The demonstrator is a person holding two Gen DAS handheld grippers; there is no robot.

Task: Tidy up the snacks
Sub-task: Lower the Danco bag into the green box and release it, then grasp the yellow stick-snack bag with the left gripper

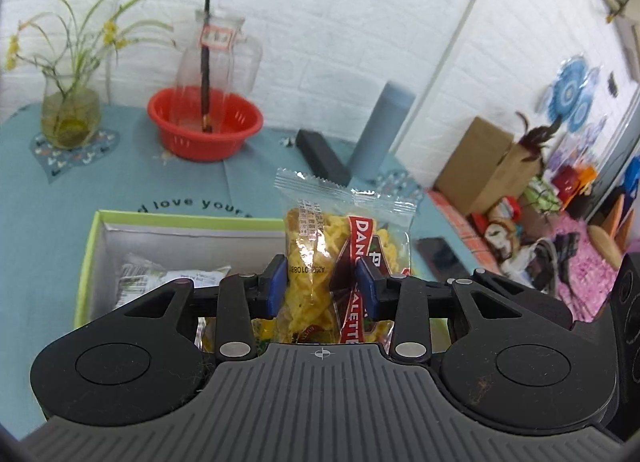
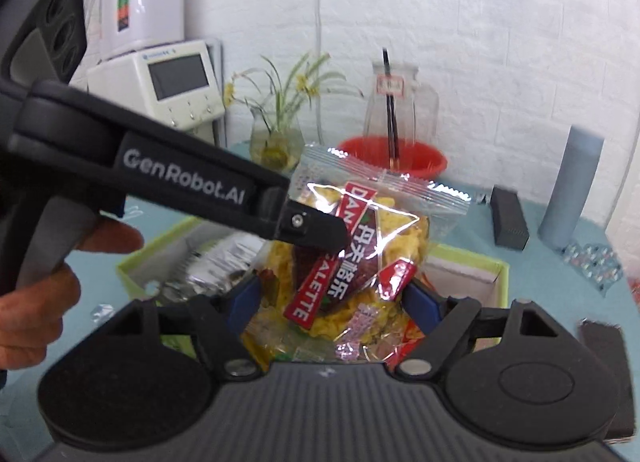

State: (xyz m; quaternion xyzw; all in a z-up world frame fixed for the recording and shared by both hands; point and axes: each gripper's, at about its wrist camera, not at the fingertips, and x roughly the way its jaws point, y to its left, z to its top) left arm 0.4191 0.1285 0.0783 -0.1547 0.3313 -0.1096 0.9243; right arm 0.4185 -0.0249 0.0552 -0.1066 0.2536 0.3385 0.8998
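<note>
A clear snack packet [image 1: 320, 246] of yellow biscuits with a red "DAN... GALETTE" label stands upright between the blue pads of my left gripper [image 1: 322, 288], which is shut on it above the green-rimmed box [image 1: 90, 246]. The same packet [image 2: 352, 246] fills the right wrist view, where the left gripper [image 2: 316, 228] reaches in from the left and pinches it. My right gripper [image 2: 334, 302] has its blue pads on either side of the packet's lower part, spread wide; whether they touch it is unclear. Silver wrapped snacks [image 1: 160, 278] lie inside the box.
On the blue tablecloth stand a red basket [image 1: 204, 122] holding a glass jug, a plant vase [image 1: 70, 114], a black block [image 1: 320, 154] and a grey-blue cylinder [image 1: 380, 130]. A dark phone [image 1: 442, 258] lies near the table's right edge. Clutter sits on the floor at right.
</note>
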